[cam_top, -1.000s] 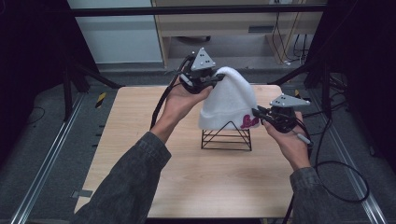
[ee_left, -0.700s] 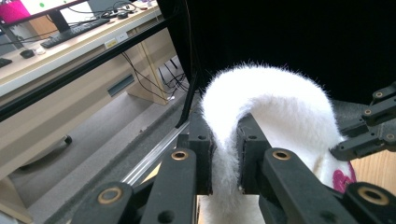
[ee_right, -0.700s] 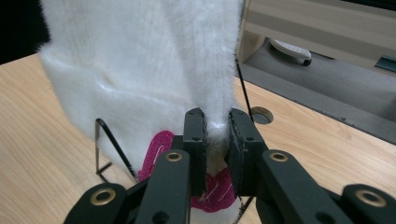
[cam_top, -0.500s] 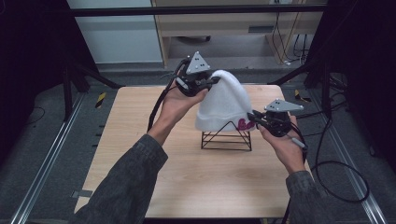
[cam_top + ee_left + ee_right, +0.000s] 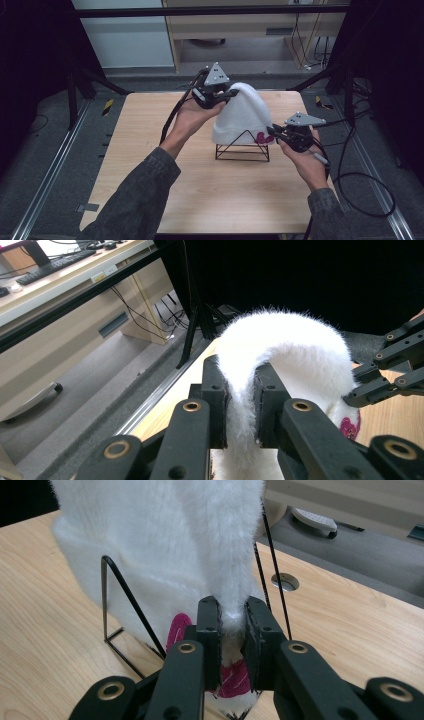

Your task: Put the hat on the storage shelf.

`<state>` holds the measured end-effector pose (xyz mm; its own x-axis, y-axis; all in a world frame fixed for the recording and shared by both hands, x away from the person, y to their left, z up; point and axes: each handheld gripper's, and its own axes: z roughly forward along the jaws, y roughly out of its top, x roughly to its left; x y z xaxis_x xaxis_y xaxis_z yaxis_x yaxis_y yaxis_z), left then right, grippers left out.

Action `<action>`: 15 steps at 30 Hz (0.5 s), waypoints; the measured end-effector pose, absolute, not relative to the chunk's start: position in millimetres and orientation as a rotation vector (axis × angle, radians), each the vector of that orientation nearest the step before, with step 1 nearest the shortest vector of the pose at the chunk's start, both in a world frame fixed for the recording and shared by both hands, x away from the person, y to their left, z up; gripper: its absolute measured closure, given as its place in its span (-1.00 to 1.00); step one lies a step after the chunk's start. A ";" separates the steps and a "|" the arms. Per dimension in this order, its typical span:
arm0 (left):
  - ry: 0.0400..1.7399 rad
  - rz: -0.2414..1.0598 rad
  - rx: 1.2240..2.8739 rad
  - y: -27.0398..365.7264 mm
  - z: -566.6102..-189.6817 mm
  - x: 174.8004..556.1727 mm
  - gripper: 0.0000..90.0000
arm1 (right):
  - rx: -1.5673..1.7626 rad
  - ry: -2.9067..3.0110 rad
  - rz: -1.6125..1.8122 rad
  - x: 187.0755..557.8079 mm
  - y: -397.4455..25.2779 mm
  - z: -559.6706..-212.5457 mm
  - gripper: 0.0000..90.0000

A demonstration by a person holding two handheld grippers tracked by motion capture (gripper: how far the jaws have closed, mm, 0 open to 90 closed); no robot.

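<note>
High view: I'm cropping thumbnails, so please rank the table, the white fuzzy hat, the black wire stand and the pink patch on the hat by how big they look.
1. Table
2. White fuzzy hat
3. Black wire stand, partly hidden under the hat
4. Pink patch

Light wooden counter [image 5: 150, 150], rectangular, with a round cable hole [image 5: 285, 582] in its top. Beige cabinet [image 5: 250, 30] behind it. Yellow-and-black striped tape strip [image 5: 107, 106] on grey floor [image 5: 45, 165]. Black keyboard [image 5: 55, 262] on a far desk.
</note>
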<state>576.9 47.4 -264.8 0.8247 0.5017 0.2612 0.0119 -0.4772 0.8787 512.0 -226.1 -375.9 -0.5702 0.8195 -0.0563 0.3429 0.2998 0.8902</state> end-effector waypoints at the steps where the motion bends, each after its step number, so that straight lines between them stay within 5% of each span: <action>1: 0.378 0.608 2.002 46.7 -265.5 576.6 0.76 | 1.035 2.061 1.224 511.6 -226.6 -377.1 0.76; 15: 0.361 0.579 2.031 36.9 -280.4 574.9 0.76 | 1.065 2.086 1.184 509.6 -235.8 -392.7 0.76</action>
